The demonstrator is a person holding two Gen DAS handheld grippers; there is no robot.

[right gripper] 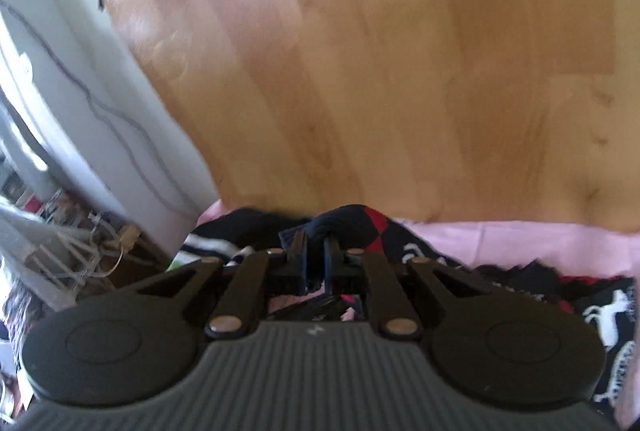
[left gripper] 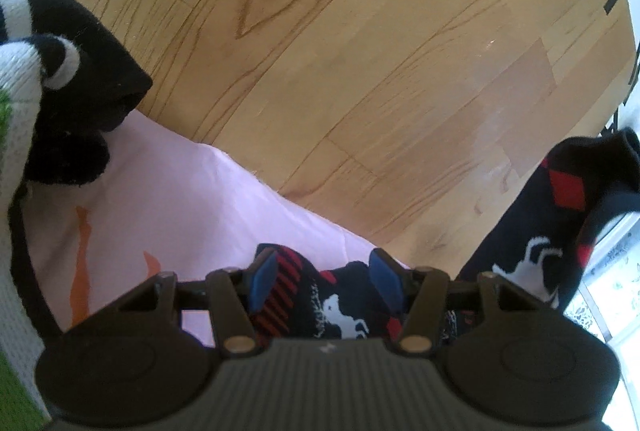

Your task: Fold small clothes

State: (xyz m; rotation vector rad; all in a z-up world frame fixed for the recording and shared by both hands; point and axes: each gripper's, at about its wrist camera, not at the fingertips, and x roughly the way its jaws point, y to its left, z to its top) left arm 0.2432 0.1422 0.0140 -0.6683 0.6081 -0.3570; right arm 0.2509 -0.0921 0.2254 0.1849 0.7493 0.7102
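A dark navy sock (left gripper: 340, 307) with red stripes and a white animal pattern lies on a pink cloth (left gripper: 172, 191). My left gripper (left gripper: 326, 281) is open just above it, blue pads on either side of the sock. At the right of the left wrist view the sock's other end (left gripper: 548, 231) rises, lifted. In the right wrist view my right gripper (right gripper: 316, 255) is shut on the sock's dark cuff (right gripper: 340, 217) with red diamonds. More of the patterned sock (right gripper: 608, 315) lies at the right on the pink cloth (right gripper: 520, 243).
A black and white knitted garment (left gripper: 60, 71) lies at the left on the pink cloth. Wooden floor (left gripper: 360, 51) lies beyond. A white wall with a cable (right gripper: 100, 111) and clutter (right gripper: 80, 243) are at the left of the right wrist view.
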